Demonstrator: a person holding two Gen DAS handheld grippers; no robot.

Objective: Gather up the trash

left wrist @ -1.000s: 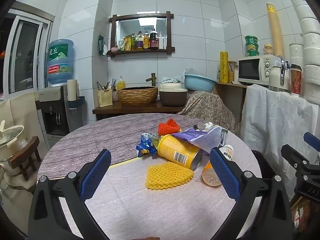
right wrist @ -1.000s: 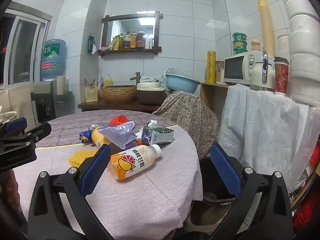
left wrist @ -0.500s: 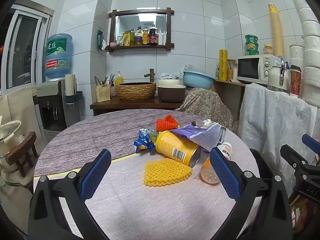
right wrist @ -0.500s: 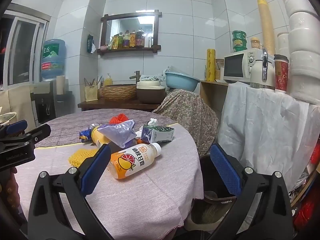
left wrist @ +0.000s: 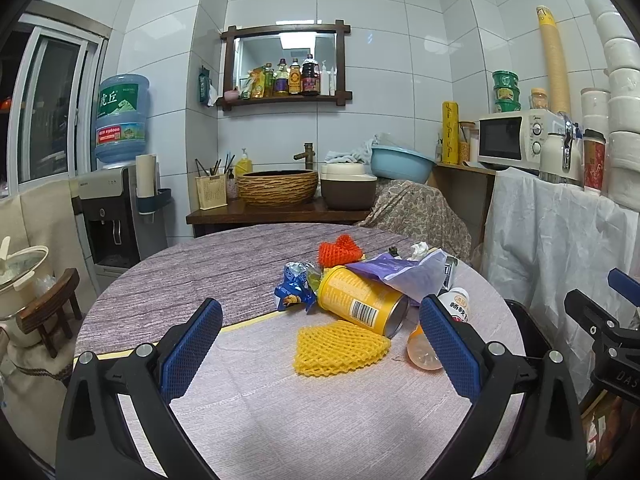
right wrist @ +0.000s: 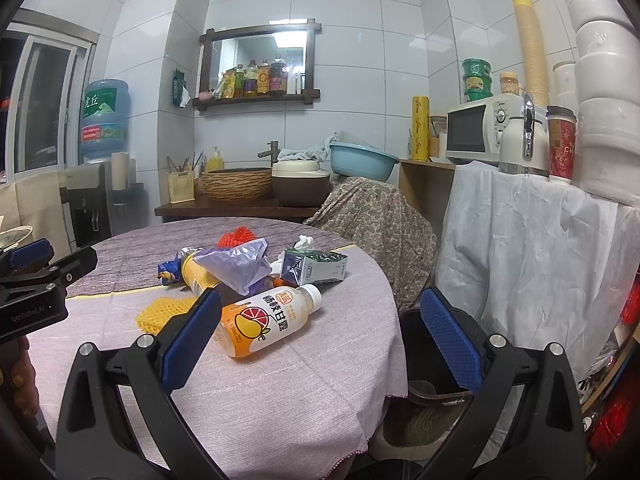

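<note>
Trash lies heaped on a round table (left wrist: 248, 412): a yellow foam net (left wrist: 340, 347), a yellow can (left wrist: 360, 304) on its side, a purple bag (left wrist: 404, 274), a blue wrapper (left wrist: 294, 290), an orange net (left wrist: 340, 250) and an orange juice bottle (right wrist: 268, 320). A milk carton (right wrist: 314, 266) lies behind the bottle. My left gripper (left wrist: 320, 344) hovers open just short of the yellow net. My right gripper (right wrist: 320, 338) is open, with the bottle beside its left finger. A dark bin (right wrist: 434, 364) stands beside the table's right edge.
A white-draped counter (right wrist: 540, 240) with a microwave (right wrist: 480, 128) stands at the right. A cloth-covered shape (right wrist: 372, 216) sits behind the table. A sink shelf (left wrist: 280, 208) lines the back wall, a water dispenser (left wrist: 116, 184) stands at left, and a small wooden stool (left wrist: 48, 316) sits below it.
Both views have tilted slightly upward and drawn a little back from the pile. Nothing on the table has moved, and both grippers stay open.
</note>
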